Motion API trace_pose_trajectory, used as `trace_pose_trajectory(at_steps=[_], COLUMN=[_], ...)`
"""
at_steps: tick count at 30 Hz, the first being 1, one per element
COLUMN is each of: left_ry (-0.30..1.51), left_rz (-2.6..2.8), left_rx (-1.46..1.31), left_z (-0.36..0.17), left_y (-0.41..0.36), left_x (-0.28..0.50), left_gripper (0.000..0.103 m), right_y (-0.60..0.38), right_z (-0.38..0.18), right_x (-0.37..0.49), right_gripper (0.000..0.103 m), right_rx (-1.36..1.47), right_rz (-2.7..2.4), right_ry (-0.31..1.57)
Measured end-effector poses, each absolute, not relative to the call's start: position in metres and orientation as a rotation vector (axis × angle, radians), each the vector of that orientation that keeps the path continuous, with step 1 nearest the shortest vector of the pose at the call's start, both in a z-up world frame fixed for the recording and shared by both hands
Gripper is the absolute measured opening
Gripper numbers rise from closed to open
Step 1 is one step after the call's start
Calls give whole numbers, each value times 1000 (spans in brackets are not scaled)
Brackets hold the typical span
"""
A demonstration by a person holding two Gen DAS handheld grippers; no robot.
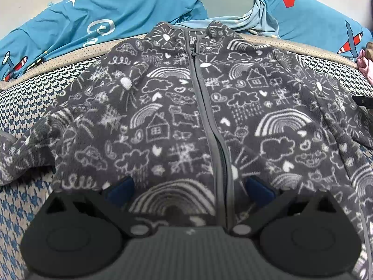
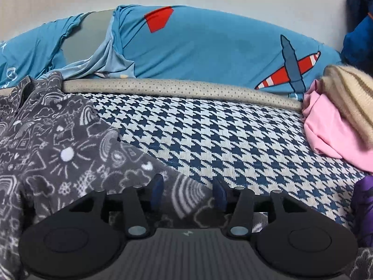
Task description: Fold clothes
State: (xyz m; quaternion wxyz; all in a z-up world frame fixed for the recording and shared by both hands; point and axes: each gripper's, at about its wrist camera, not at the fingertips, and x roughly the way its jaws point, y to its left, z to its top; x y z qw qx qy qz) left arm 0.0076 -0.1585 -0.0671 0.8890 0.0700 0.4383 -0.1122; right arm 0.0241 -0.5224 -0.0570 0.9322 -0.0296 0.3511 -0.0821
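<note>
A grey fleece jacket [image 1: 177, 107] with white doodle prints lies front up and zipped [image 1: 205, 98] on a blue-and-white houndstooth cover [image 1: 23, 93]. My left gripper [image 1: 191, 187] hovers over the jacket's bottom hem beside the zipper. Its blue-padded fingers [image 1: 123, 186] stand wide apart, open, holding nothing. In the right wrist view the jacket [image 2: 58, 144] fills the left side and one sleeve [image 2: 139, 165] runs down toward the camera. My right gripper [image 2: 188, 190] stands partly open over that sleeve's end, with fabric between the pads [image 2: 157, 186] but not pinched.
Blue bedding with an aeroplane print [image 2: 209, 46] is bunched along the back behind a beige dotted edge [image 2: 174, 86]. A pink garment [image 2: 331, 130] under a beige striped knit [image 2: 349, 91] sits at the right, with a purple item [image 2: 363, 205] below. Bare houndstooth cover [image 2: 233, 135] lies between.
</note>
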Motion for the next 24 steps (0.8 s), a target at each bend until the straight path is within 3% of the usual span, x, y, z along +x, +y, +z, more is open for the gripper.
trace_pose_trajectory(at_steps=[1, 3, 6, 12, 24], left_ry=[911, 910, 910, 910, 915], left_rz=[-233, -234, -234, -235, -231], left_rx=[146, 146, 146, 147, 146], left_z=[-67, -67, -67, -67, -66], left_y=[-158, -158, -158, -158, -159], left_x=[8, 8, 7, 7, 5], left_gripper=[103, 103, 103, 103, 103], right_y=[-523, -524, -523, -523, -530], right_z=[-57, -57, -57, -56, -44], right_x=[25, 26, 27, 26, 24], right_gripper=[42, 21, 6, 0, 0], right_rx=[-53, -46, -59, -83, -5], right_rz=[-164, -164, -163, -243, -360], right_ry=[717, 715, 713, 689, 687])
